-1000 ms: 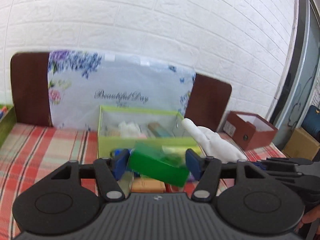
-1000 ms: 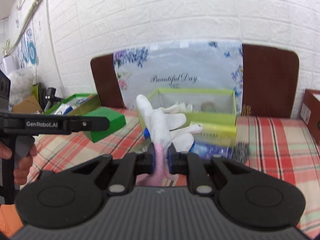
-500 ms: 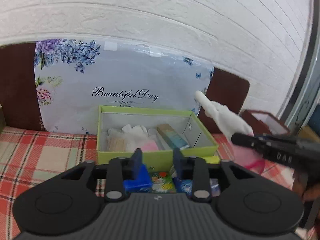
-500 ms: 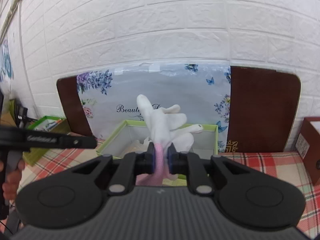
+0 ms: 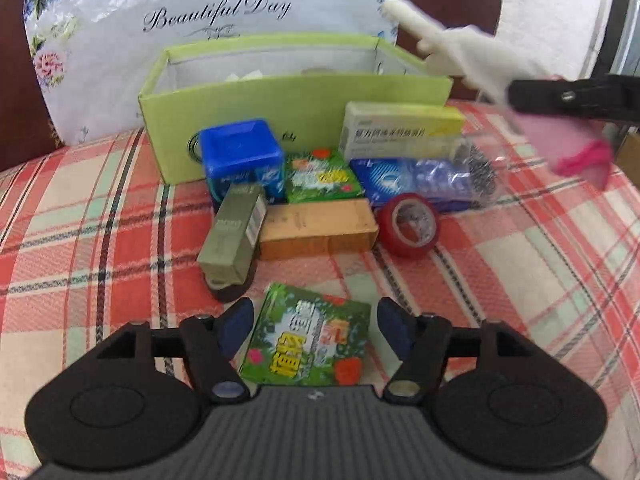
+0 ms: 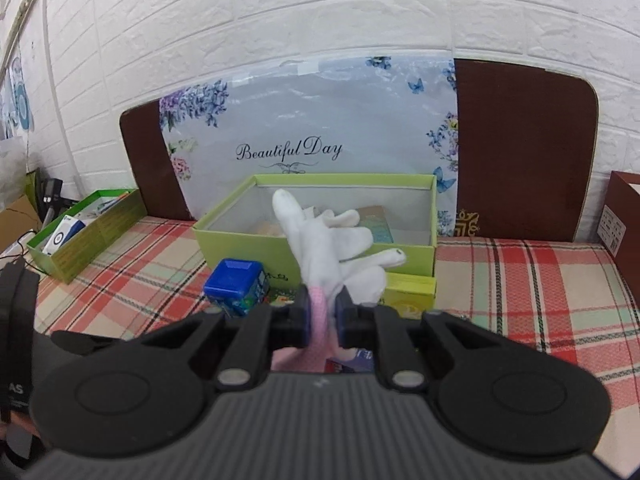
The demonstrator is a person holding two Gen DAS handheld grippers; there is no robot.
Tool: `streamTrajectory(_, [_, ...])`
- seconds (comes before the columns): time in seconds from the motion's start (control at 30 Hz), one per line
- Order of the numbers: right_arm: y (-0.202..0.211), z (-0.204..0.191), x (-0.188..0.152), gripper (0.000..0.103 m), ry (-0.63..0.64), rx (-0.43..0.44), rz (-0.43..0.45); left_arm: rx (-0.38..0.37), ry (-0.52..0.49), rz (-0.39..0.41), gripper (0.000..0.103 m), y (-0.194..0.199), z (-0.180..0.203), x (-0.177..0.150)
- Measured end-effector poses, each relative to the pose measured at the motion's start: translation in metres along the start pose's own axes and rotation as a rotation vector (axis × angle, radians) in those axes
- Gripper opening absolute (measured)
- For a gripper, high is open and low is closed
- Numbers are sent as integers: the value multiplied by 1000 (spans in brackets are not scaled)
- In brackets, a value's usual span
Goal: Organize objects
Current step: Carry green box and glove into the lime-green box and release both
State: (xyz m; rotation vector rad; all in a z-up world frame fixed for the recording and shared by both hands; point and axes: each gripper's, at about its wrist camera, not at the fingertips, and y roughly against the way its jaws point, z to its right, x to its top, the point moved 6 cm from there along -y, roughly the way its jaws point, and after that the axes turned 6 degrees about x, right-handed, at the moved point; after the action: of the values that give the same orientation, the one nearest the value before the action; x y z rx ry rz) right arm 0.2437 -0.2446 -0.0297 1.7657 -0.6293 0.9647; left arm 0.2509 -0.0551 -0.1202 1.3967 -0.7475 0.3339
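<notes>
White fabric with a pink cuff, the glove [image 6: 326, 248] stands nearly upright in the right claw [image 6: 322, 320], whose pads are clamped tight on the cuff. Its long axis runs from the cuff up and away toward the lime green box [image 6: 416, 258], fingers splayed to the right, one finger pointing up over the box's open top.

From the left wrist view, the left claw [image 5: 314, 326] is opening, its blue pads either side of a green printed packet [image 5: 308, 340] lying flat on the plaid cloth [image 5: 520, 280], not pressing it. Beyond it sit a grey box [image 5: 232, 236], a tan box [image 5: 318, 228] lying crosswise, a red tape roll [image 5: 408, 224] and a blue cube [image 5: 240, 156], all close before the green box.
</notes>
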Motion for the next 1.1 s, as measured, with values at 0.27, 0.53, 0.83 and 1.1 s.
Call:
streamTrajectory(0.27, [18, -8, -8, 12, 2, 7, -3, 28, -35, 29, 66, -5, 3, -16])
streamTrajectory(0.53, [29, -21, -13, 12, 19, 5, -6, 34, 24, 93, 64, 33, -1, -2])
streamTrajectory(0.83, [31, -35, -1, 12, 43, 10, 19, 51, 25, 243, 64, 87, -11, 48])
streamTrajectory(1.1, [1, -23, 24, 12, 80, -35, 8, 30, 104, 325, 64, 92, -38, 114])
